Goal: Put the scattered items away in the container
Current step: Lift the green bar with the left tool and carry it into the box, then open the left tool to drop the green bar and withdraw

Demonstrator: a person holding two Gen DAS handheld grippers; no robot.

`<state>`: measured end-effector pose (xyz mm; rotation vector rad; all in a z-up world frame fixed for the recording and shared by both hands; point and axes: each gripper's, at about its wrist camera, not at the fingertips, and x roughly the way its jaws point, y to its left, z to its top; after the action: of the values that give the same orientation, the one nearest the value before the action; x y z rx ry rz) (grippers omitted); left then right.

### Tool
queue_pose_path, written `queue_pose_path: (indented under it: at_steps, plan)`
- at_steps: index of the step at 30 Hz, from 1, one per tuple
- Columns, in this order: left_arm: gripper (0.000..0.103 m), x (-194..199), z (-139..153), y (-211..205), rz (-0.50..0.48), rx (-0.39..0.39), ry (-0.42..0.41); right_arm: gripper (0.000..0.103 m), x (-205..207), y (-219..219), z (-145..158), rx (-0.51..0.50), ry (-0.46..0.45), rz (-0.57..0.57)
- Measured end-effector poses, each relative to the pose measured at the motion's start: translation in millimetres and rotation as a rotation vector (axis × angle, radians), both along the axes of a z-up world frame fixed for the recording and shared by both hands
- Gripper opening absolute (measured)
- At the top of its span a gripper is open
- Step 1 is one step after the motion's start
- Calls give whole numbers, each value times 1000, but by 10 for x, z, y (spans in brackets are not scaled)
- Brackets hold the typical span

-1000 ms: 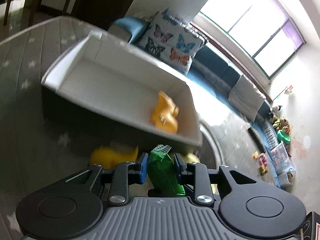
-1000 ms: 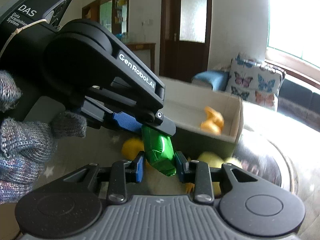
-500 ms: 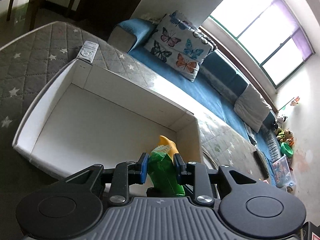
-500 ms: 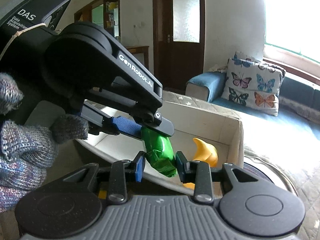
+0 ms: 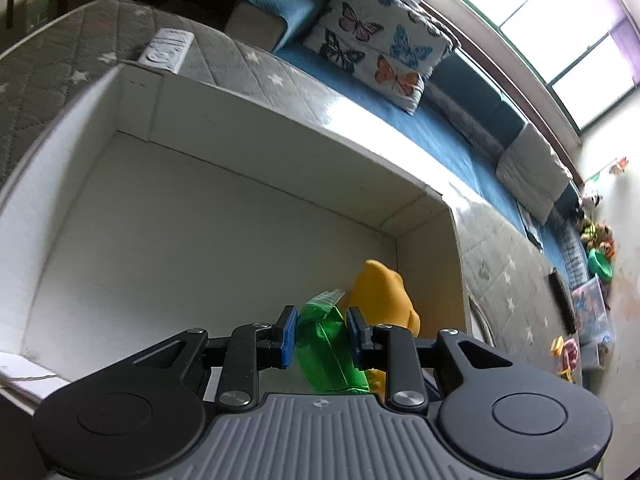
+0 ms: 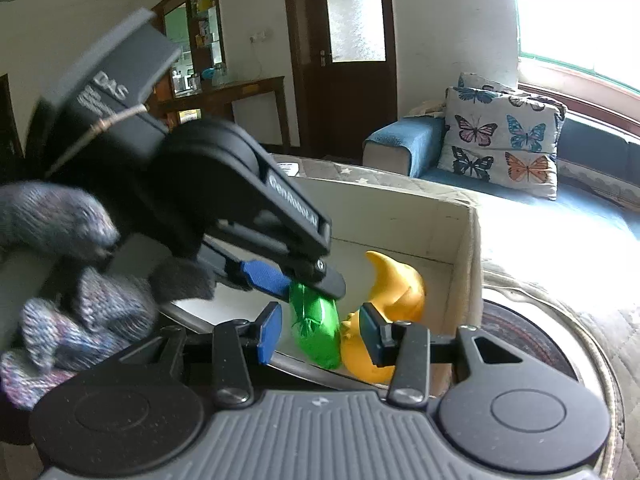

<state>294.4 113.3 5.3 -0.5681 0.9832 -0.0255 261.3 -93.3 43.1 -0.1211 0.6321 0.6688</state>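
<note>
A green foil packet (image 5: pixel 324 344) hangs over the near right corner of the white cardboard box (image 5: pixel 280 108). My left gripper (image 5: pixel 321 336) is shut on it, both blue pads pressing its sides. In the right wrist view the left gripper (image 6: pixel 300 284) reaches in from the upper left and pinches the packet's (image 6: pixel 316 328) top. My right gripper's (image 6: pixel 320 334) jaws are opening, and the packet hangs between its pads without touching them. A yellow toy (image 6: pixel 396 284) lies inside the box (image 6: pixel 400 216) by its right wall, just beyond the packet.
The box sits on a grey star-quilted surface with a white remote (image 5: pixel 166 50) behind it. A gloved hand (image 6: pixel 80 304) holds the left gripper. A dark round disc (image 6: pixel 520 332) lies right of the box. Behind are a blue sofa and a butterfly cushion (image 5: pixel 380 52).
Both grippers carried the green packet from in front of the box to above its inside. The right gripper's pads, pressed on the packet before, now stand apart from it.
</note>
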Motion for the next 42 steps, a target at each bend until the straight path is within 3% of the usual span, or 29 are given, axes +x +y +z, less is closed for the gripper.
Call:
queue_pose_path:
  at_steps: [9, 12, 24, 42]
  plan:
    - [30, -79, 92, -31, -18, 40, -43, 45, -121, -112, 64, -6, -25, -6]
    - [30, -151, 166, -47, -19, 54, -60, 50, -210, -145, 100, -15, -44, -6]
    - [30, -599, 409, -188, -35, 83, -120, 52, -568, -269, 168, -51, -80, -6]
    - [30, -1360, 458, -411, -58, 114, -172, 70, -1132, -426, 63, -85, -98, 5]
